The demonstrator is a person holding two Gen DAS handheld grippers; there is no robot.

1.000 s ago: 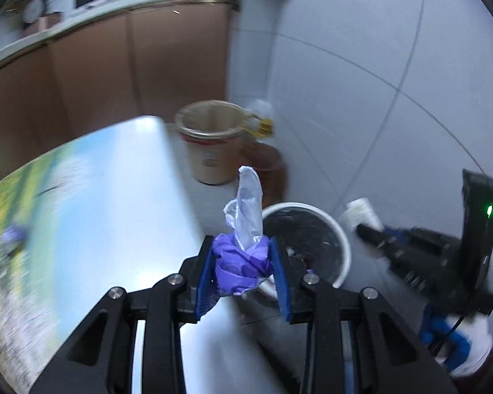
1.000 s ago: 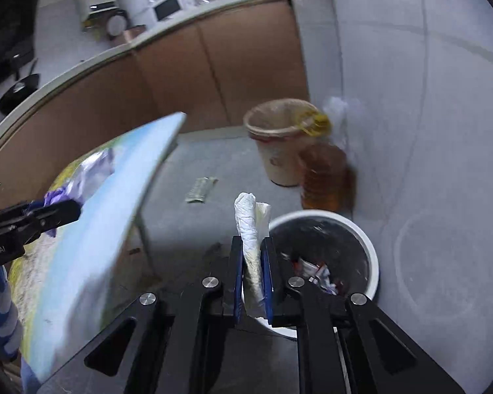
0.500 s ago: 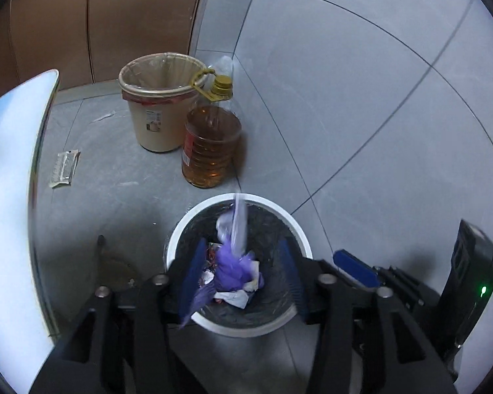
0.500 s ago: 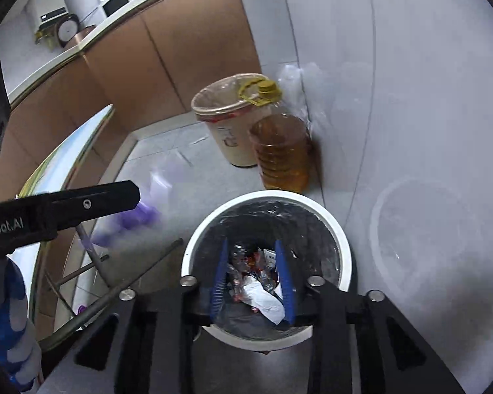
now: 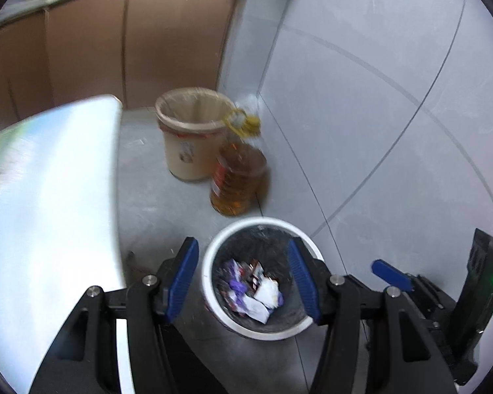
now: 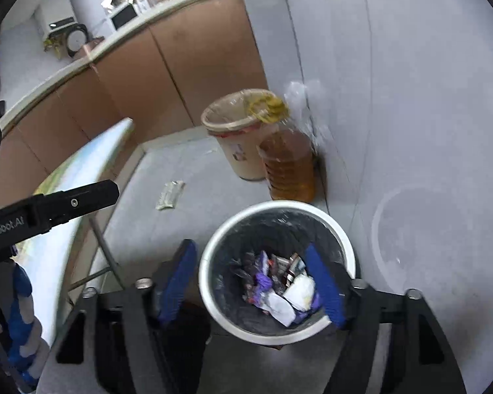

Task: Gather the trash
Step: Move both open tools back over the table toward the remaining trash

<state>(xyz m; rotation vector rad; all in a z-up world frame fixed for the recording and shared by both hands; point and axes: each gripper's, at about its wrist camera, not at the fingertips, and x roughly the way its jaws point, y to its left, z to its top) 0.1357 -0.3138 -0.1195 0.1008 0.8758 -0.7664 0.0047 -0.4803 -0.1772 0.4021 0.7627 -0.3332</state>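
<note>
A white trash bin [image 5: 213, 308] with a black liner stands on the floor beside the wall. It also shows in the right wrist view [image 6: 210, 252]. Purple and white trash [image 5: 251, 290] lies inside it, seen too in the right wrist view [image 6: 279, 292]. My left gripper [image 5: 243, 279] is open and empty above the bin. My right gripper [image 6: 254, 285] is open and empty above the bin. The left gripper's arm [image 6: 49, 211] shows at the left of the right wrist view.
A beige lined bucket [image 5: 190, 138] and an amber oil bottle [image 5: 236, 180] stand by the wall behind the bin. The table edge [image 5: 49, 197] is at the left. A small wrapper [image 6: 170, 194] lies on the floor. Brown cabinets stand behind.
Both grippers carried trash over the white bin, opened wide and let it fall in. The purple bundle and the white paper now lie in the bin.
</note>
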